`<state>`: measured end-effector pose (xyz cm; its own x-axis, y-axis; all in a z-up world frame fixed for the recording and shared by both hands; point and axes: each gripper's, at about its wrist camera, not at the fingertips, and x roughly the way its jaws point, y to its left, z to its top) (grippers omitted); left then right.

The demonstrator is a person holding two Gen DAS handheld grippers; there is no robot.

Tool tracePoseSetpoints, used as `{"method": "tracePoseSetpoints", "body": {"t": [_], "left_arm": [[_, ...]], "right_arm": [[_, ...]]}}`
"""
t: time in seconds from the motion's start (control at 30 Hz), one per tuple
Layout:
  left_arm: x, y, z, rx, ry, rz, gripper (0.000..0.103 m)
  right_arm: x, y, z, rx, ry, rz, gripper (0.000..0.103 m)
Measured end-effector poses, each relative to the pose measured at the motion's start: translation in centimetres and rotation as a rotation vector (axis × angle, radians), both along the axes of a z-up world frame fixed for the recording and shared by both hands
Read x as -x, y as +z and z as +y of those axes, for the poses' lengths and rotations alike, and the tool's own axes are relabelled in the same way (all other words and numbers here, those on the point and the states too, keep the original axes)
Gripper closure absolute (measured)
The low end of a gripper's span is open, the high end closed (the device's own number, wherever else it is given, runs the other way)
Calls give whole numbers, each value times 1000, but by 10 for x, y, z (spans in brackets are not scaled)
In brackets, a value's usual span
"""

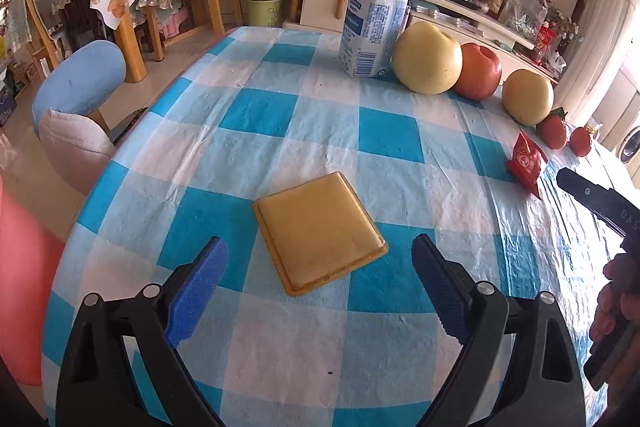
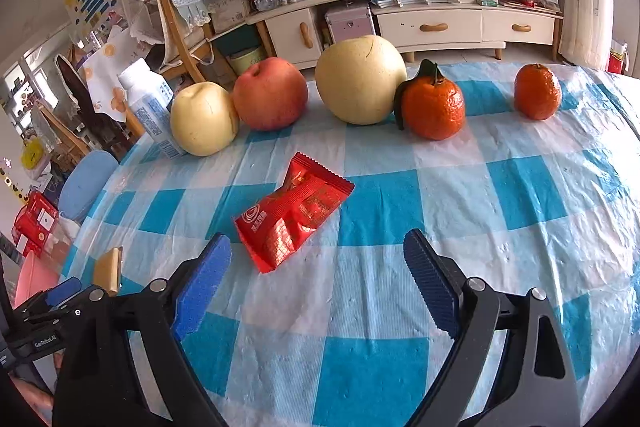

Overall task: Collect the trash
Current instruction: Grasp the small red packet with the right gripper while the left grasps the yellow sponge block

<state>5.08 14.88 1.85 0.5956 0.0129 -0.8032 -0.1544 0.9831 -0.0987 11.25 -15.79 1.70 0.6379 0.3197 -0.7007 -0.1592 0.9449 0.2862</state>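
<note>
A flat yellow square packet [image 1: 320,233] lies on the checked tablecloth just ahead of my left gripper [image 1: 320,255], which is open and empty above the table. A red snack wrapper [image 2: 292,215] lies just ahead of my right gripper [image 2: 318,247], a little left of centre; that gripper is open and empty. The wrapper also shows in the left wrist view [image 1: 526,161], at the right. A white plastic bottle [image 1: 374,17] with a blue label stands at the far side; it also shows in the right wrist view [image 2: 150,107].
A row of fruit stands at the far edge: two yellow pears [image 2: 360,79] [image 2: 204,119], a red apple [image 2: 270,99] and two tangerines [image 2: 434,109] [image 2: 536,97]. A blue-backed chair [image 1: 78,79] stands left of the table [image 1: 392,135]. A pink bin [image 1: 24,291] is at the near left.
</note>
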Motion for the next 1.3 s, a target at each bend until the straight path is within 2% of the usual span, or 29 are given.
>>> {"method": "tracePoseSetpoints", "body": {"t": [0.33, 0.53, 0.67, 0.77, 0.83, 0.97, 1.03, 1.3], "left_arm": [[-18, -11, 8, 32, 67, 17, 11], [-19, -10, 9, 20, 83, 11, 20], [-18, -9, 10, 18, 90, 5, 26], [-17, -9, 10, 9, 92, 0, 30], [-16, -9, 10, 1, 92, -3, 33], [-14, -9, 13, 3, 103, -9, 41], [-13, -9, 14, 6, 102, -13, 42], [-9, -9, 13, 7, 85, -18, 43]], "right_arm": [[-28, -9, 22, 14, 58, 19, 14], [-41, -11, 32, 53, 77, 34, 16], [-45, -11, 38, 89, 92, 32, 24], [-47, -10, 41, 103, 106, 28, 34], [-48, -10, 41, 123, 117, 24, 51], [-48, -10, 38, 119, 134, 23, 62], [-47, -10, 37, 125, 133, 25, 79], [-45, -10, 34, 102, 157, 27, 80]]}}
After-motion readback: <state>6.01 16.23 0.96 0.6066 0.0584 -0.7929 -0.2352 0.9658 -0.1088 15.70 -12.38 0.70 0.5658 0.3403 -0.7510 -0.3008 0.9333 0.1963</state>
